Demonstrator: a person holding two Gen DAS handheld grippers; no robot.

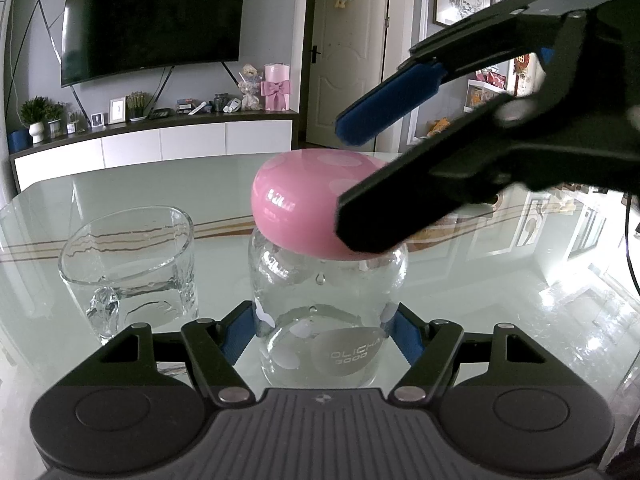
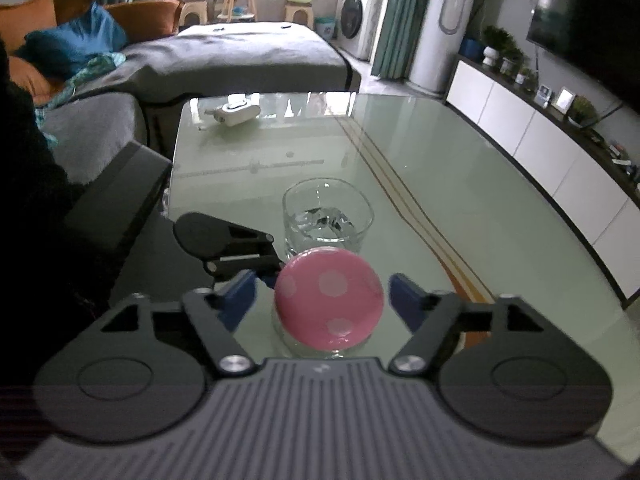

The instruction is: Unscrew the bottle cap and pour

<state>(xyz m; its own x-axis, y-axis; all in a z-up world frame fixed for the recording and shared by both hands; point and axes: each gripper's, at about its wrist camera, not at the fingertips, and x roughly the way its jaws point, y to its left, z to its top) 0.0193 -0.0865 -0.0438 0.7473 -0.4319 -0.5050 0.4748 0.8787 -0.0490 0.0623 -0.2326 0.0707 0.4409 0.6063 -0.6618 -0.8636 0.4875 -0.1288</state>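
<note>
Glass tabletop (image 1: 480, 280) in a living room carried the bottle (image 1: 326, 320) at lower centre of the left view, the left gripper (image 1: 324, 330) clamped narrow on its body and a tumbler (image 1: 128, 268) just left of it. The right gripper (image 2: 324, 294) straddled the pink cap (image 2: 328, 306), jaws parted and pads clear of it. To unscrew well, I judged the right should centre, close squarely on the cap's rim and twist while the left kept the bottle from turning.

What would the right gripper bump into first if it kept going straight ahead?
Probably the pink cap between the right gripper's open fingers, and past it the glass, though depth is hard to judge.
</note>
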